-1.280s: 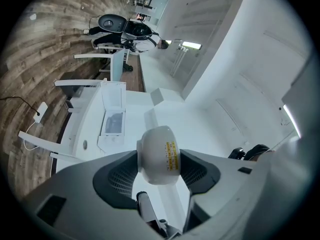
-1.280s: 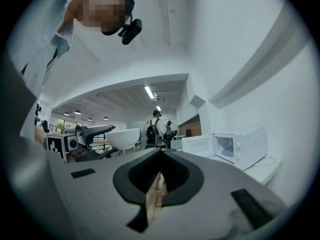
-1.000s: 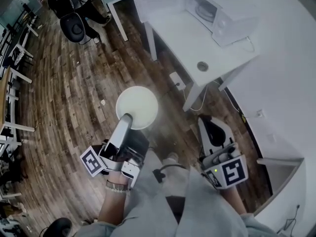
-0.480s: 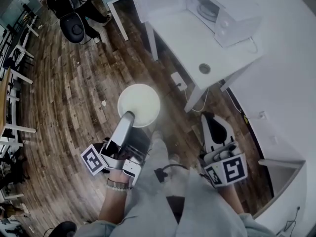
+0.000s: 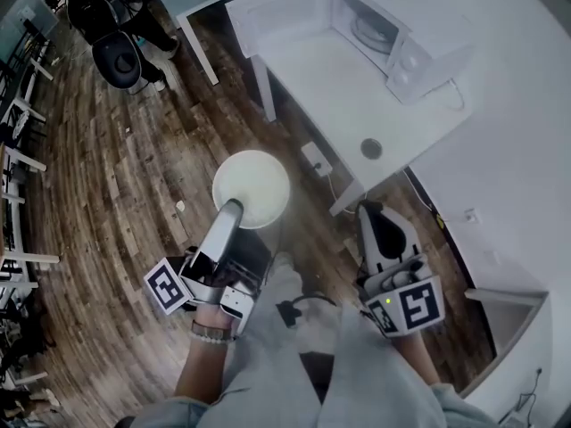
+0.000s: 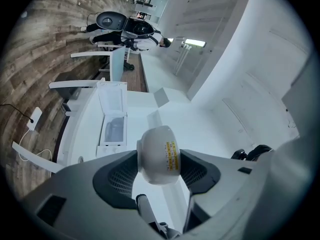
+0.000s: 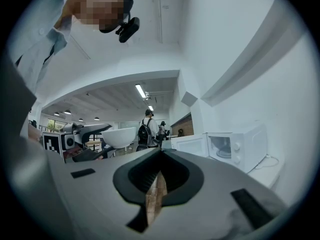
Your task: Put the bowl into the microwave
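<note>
Left claw [image 5: 230,212] pinches the white bowl [image 5: 252,187] by its near rim; the bowl sits level, mouth up, over the wood floor [image 5: 125,176]. Right claw [image 5: 372,216] is pressed together, empty. The microwave [image 5: 373,23] stands open.

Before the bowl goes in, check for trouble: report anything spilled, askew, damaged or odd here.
Nothing stands out. The white round bowl sits level in the left gripper, held above the wood floor. The white microwave stands square on the white table with its door open. No spill or damage shows.
</note>
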`<state>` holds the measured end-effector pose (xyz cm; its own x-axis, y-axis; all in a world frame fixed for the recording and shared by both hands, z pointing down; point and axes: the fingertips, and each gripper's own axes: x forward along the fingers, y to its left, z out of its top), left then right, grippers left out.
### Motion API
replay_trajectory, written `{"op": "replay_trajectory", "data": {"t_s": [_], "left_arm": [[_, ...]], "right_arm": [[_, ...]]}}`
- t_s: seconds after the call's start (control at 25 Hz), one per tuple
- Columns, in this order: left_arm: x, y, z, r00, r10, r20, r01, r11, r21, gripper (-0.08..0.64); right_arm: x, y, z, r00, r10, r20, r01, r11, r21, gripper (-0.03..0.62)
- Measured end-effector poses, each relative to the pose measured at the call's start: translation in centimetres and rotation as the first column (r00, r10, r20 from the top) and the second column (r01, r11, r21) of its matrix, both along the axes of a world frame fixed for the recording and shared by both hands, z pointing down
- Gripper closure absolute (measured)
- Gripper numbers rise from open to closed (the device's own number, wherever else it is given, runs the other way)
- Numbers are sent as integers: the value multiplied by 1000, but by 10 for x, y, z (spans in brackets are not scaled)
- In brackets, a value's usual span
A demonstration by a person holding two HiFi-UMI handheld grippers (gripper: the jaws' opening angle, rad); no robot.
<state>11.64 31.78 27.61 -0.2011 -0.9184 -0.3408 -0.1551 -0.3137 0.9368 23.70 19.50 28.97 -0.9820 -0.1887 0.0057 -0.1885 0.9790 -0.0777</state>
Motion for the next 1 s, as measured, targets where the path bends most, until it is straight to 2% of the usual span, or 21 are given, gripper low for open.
{"op": "replay_trajectory", "data": {"t_s": [0.56,1.0], "left_arm": [[-110,-23,-3,998,58,20,-58,998,8,319],[-149,-26,7,999,44,-15,-44,999,22,319]], "right_arm": [[-110,-14,-16,999,44,11,-44,998,40,594],[-150,-22,-10,999,37,-28,-35,997,67,593]]}}
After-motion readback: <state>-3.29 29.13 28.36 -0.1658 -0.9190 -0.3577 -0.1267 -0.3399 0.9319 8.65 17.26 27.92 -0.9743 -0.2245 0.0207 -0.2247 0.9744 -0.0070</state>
